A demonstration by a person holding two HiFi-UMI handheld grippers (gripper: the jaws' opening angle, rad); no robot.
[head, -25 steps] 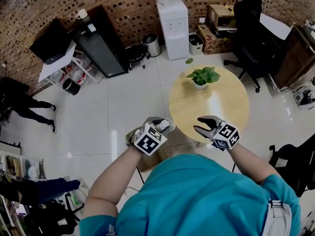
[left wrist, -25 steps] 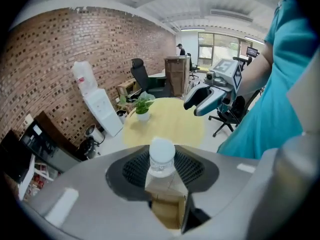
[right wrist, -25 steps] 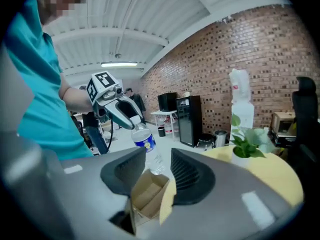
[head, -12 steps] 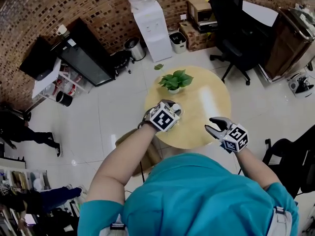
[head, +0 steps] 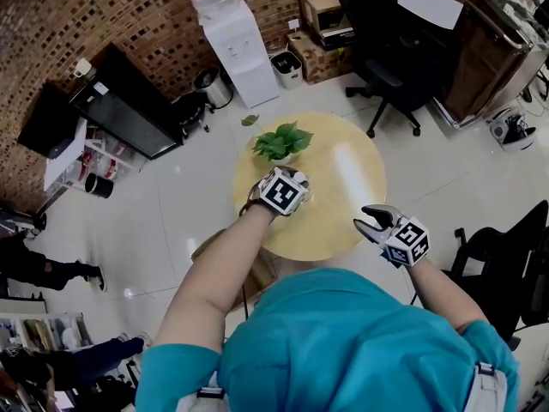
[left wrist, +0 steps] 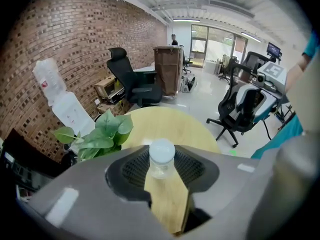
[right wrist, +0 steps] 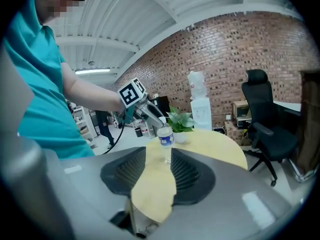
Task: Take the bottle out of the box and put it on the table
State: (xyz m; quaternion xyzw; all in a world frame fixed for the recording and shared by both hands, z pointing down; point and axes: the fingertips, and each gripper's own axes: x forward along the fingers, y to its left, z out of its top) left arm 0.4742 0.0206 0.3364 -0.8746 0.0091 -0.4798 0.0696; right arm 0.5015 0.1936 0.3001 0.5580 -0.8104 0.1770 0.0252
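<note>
Gripping the bottle high on its neck, just under the white cap, the left gripper has its jaws partly closed with both pads pressed on it. The right gripper hangs at the near-right rim of the round wooden table, its jaws apart and nothing between them.

Edges and clearance: the bottle is over the near-left part of the table top, inside the rim. A potted plant stands near the far-left rim, apart from the bottle. The right half of the top is bare wood. White tiled floor lies open on the left side of the table. A brown box sits on the floor by the near rim, largely hidden under the left forearm. A black office chair and a water dispenser stand well back by the brick wall.

Markings: the bottle carries a blue label band; its print is too small to read. Each gripper bears a cube with black-and-white square markers.

Orientation: in the right gripper view the bottle's long axis is upright, cap uppermost. Whether its base touches the wood cannot be told.
</note>
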